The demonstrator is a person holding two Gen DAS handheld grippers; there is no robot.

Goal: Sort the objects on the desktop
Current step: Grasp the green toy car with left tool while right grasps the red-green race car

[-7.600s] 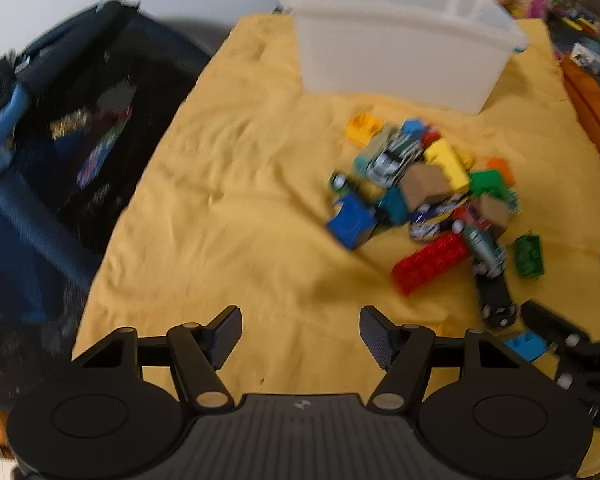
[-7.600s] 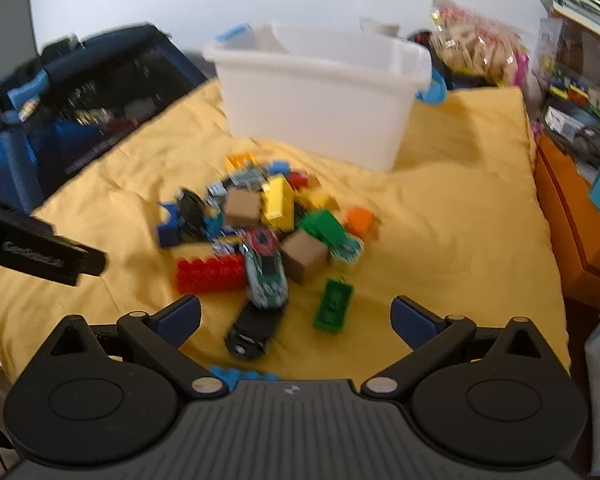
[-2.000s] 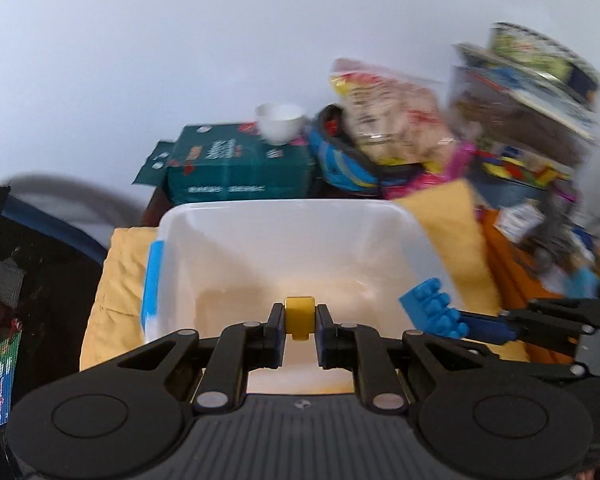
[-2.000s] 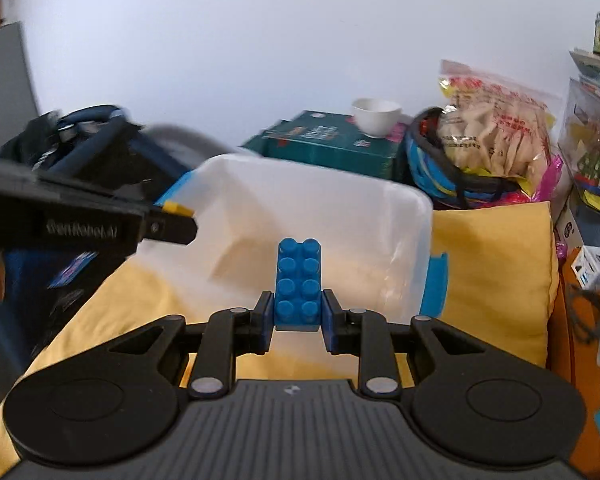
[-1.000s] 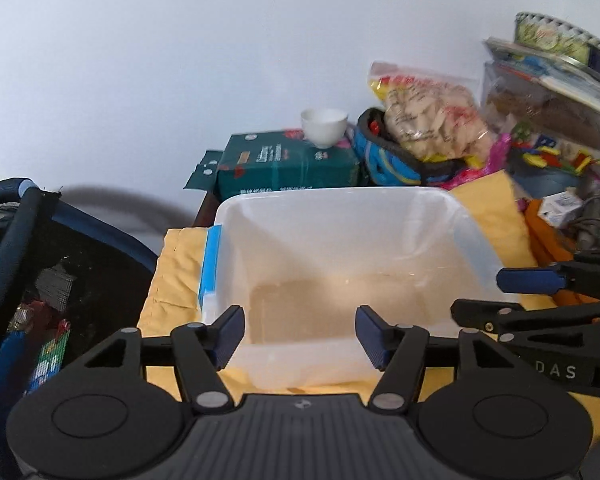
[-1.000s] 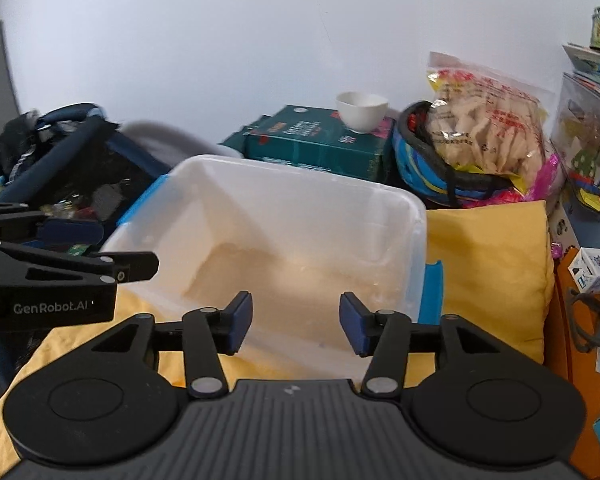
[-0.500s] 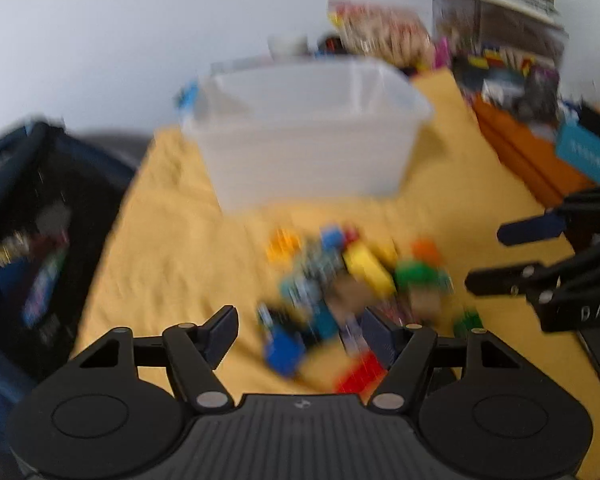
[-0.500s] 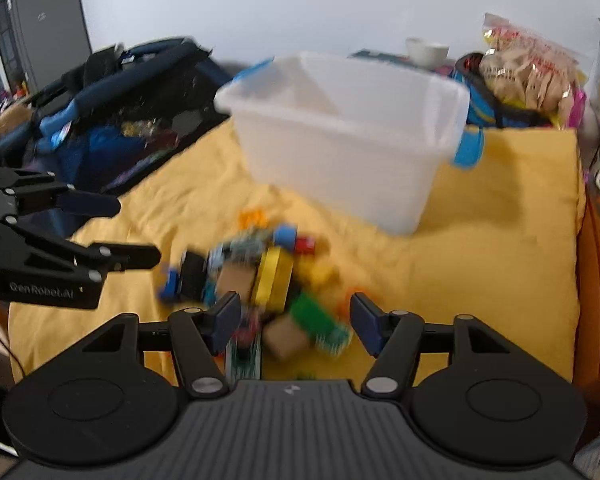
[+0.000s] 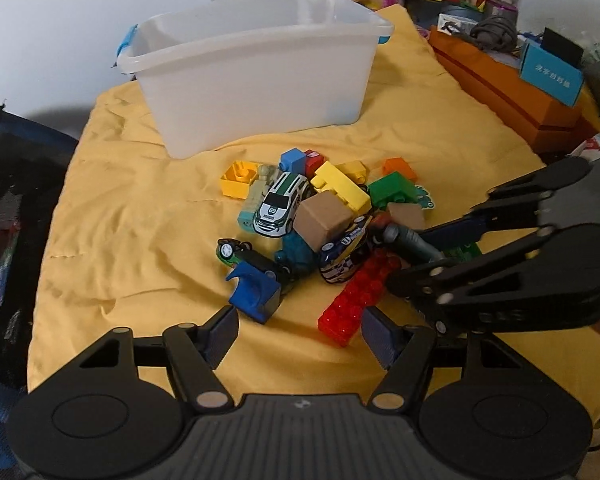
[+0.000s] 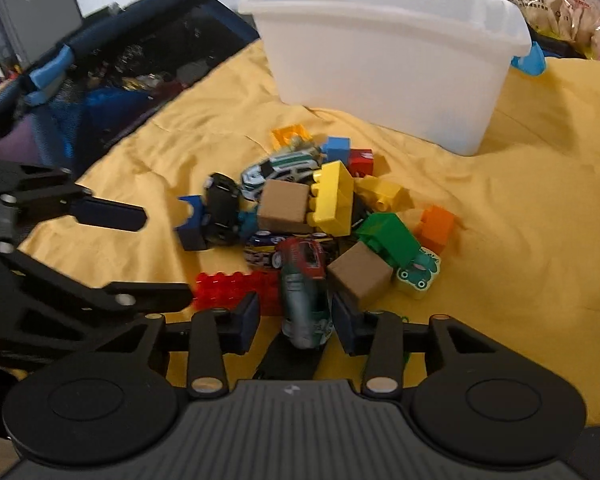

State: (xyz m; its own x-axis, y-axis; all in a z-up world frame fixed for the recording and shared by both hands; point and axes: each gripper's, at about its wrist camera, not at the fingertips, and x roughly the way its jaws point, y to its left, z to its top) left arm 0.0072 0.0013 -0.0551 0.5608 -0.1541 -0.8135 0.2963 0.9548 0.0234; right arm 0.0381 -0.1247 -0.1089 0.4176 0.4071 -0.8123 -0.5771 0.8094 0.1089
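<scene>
A pile of toy bricks and small cars lies on the yellow cloth [image 9: 140, 216] in front of the white plastic bin [image 9: 252, 68]. My left gripper [image 9: 298, 330] is open and empty, just short of the blue arch brick [image 9: 254, 290] and the red long brick [image 9: 358, 300]. My right gripper [image 10: 296, 320] is open, its jaws on either side of the red-and-green toy car [image 10: 304, 292], not closed on it. A black car [image 10: 292, 362] lies partly hidden under it. The bin [image 10: 384, 52] stands behind the pile.
A dark blue mesh bag [image 10: 80, 80] sits at the left edge of the cloth. An orange box [image 9: 508, 92] and cluttered shelves stand at the right. Snack bags [image 10: 560, 4] lie behind the bin.
Both grippers dropped their bricks into the bin, opened, and swung back down to the pile. The right gripper has come down around the red-and-green car.
</scene>
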